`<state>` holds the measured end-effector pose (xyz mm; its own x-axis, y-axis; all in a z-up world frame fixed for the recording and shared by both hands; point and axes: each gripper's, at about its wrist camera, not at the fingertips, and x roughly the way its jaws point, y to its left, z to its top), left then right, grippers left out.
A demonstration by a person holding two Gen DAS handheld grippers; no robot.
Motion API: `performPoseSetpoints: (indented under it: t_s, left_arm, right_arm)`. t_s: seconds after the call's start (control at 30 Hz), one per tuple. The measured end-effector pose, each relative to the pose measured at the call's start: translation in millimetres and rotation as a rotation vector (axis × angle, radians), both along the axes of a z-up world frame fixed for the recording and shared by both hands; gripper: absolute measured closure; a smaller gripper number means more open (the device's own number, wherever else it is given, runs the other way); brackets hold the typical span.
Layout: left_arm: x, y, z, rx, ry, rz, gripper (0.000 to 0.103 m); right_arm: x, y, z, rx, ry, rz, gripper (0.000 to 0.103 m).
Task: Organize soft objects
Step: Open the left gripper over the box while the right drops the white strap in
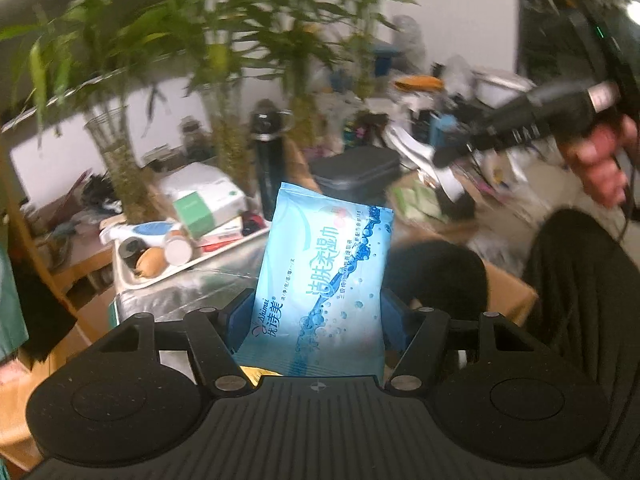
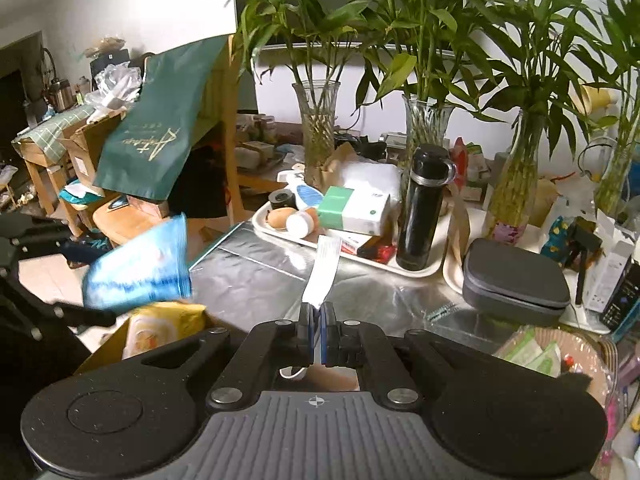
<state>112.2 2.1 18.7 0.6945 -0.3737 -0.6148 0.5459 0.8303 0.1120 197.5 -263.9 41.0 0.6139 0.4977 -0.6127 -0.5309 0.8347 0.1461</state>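
A blue wet-wipes pack (image 1: 324, 280) stands upright between the blue pads of my left gripper (image 1: 318, 312), which is shut on its lower half. In the right wrist view the same blue pack (image 2: 140, 268) shows blurred at the left, above a yellow soft pack (image 2: 160, 324) lying in a cardboard box (image 2: 100, 356). My right gripper (image 2: 319, 312) is shut on the lower end of a thin white strip (image 2: 326, 268) that sticks up over the table. From the left wrist view, a hand holds the right gripper (image 1: 448, 156) in the air with the white strip (image 1: 450, 184) hanging from it.
A silver-covered table (image 2: 260, 276) carries a white tray (image 2: 276, 236) of small items, a black flask (image 2: 422, 208), a grey zip case (image 2: 516, 280) and glass vases of bamboo (image 2: 316, 128). A basket (image 2: 592, 364) with green packs sits at the right. A person's dark trouser legs (image 1: 580, 300) are nearby.
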Motion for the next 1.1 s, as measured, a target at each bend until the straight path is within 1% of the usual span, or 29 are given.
performPoseSetpoints:
  t_s: [0.13, 0.27, 0.33, 0.37, 0.4, 0.63, 0.77, 0.9, 1.1]
  left_arm:
    - [-18, -8, -13, 0.065, -0.046, -0.087, 0.038]
    - [-29, -18, -32, 0.169, -0.127, -0.206, 0.034]
    - [-32, -22, -39, 0.205, -0.158, -0.224, 0.032]
    - [-33, -24, -41, 0.210, -0.157, -0.218, 0.027]
    - [-33, -24, -41, 0.207, -0.147, -0.208, 0.021]
    - [-34, -15, -35, 0.133, -0.043, -0.092, 0.020]
    - [-35, -6, -32, 0.087, 0.016, 0.007, 0.020]
    - [-36, 2, -30, 0.035, 0.035, 0.079, 0.020]
    - [-42, 9, -29, -0.031, 0.060, 0.154, 0.020]
  right_arm:
    - [-18, -6, 1, 0.013, 0.001, 0.002, 0.098]
    - [-30, -7, -2, 0.023, 0.012, 0.008, 0.098]
    - [-36, -7, -3, 0.028, 0.018, 0.012, 0.098]
    - [-39, -6, -3, 0.030, 0.020, 0.014, 0.098]
    - [-42, -6, -3, 0.032, 0.022, 0.016, 0.098]
    - [-59, -5, -6, 0.048, 0.037, 0.039, 0.098]
    - [-65, -3, -6, 0.049, 0.043, 0.055, 0.098]
    - [-69, 0, -3, 0.055, 0.043, 0.073, 0.098]
    - [-73, 12, 0, 0.039, 0.028, 0.131, 0.098]
